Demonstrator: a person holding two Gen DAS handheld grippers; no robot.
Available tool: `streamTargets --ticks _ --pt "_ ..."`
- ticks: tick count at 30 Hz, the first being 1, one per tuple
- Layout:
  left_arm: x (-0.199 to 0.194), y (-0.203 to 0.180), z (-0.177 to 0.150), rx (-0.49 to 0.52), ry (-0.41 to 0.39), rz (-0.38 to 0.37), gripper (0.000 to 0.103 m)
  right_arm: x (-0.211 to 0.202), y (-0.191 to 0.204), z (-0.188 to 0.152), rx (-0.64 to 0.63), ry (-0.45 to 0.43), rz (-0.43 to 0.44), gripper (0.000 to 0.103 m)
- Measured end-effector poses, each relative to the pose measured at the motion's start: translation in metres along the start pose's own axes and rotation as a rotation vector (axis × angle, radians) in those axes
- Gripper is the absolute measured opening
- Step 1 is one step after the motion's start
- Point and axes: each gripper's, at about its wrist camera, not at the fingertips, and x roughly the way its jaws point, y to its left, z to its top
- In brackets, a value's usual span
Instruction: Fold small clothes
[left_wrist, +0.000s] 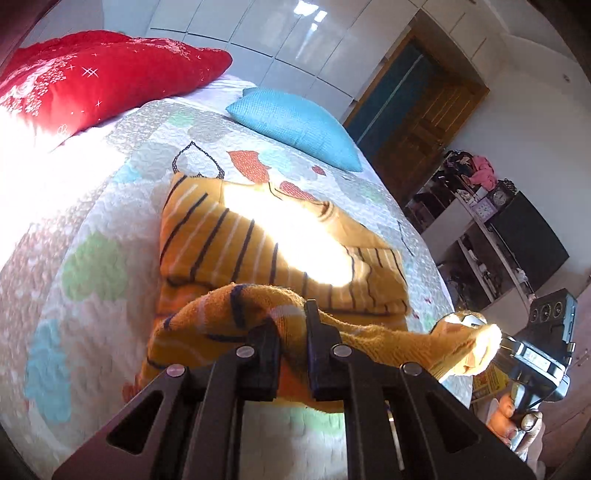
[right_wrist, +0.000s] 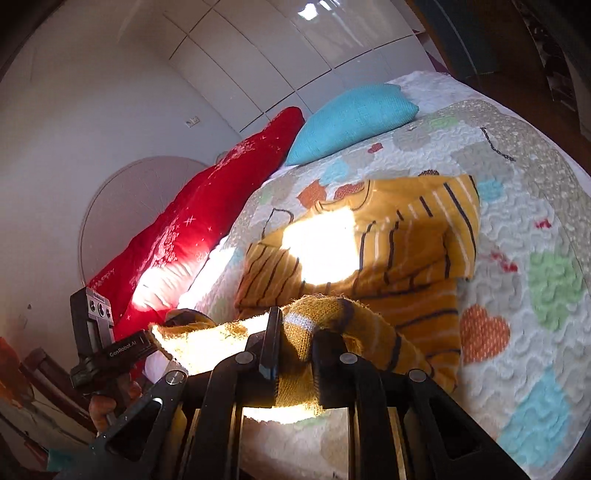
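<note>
Bed under a white quilted bedspread printed with green, blue, grey and orange hearts; it fills most of both views. A strong patch of sunlight falls across its middle.

Long red pillow with white star print lies at the head of the bed against the glossy white wardrobe doors. Turquoise knitted cushion sits beside it, apart from the clothing.

Mustard-yellow knitted garment with navy and white stripes lies on the bedspread at mid-bed, upper part folded flat into a rough rectangle, a sleeve folded across it. The sun patch washes out its centre. Its near edge is lifted off the bed, bunched and stretched between the two tools.

Left tool: black fingers closed on a bunched fold of the garment's near edge, fabric wedged between them. Also visible in the right wrist view at lower left, body hand-held, tip buried in the cloth.

Right tool: fingers clamped on the same lifted edge, knit bulging up between them. In the left wrist view its tip is wrapped in sunlit cloth.

Wooden door and cluttered dark shelving stand beyond the bed.
</note>
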Motion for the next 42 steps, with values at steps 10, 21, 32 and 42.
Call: streamTargets --ticks 10,21,32,42 --pt "0.137 0.053 0.088 -0.182 0.159 0.053 0.013 0.148 -0.098 0.105 0.202 0.14 -0.134 0.02" --pt "0.116 0.087 0.111 -0.329 0.047 -0.024 0.076 0.147 -0.144 0.134 0.448 0.02 -0.037 0.077" --pt "0.083 0.067 0.033 0.062 0.139 0.266 0.076 0.063 -0.057 0.025 -0.197 0.166 -0.367 0.077" --pt "0.1 0.069 0.001 0.186 0.158 0.474 0.078 0.032 -0.133 0.016 -0.159 0.047 -0.876 0.009"
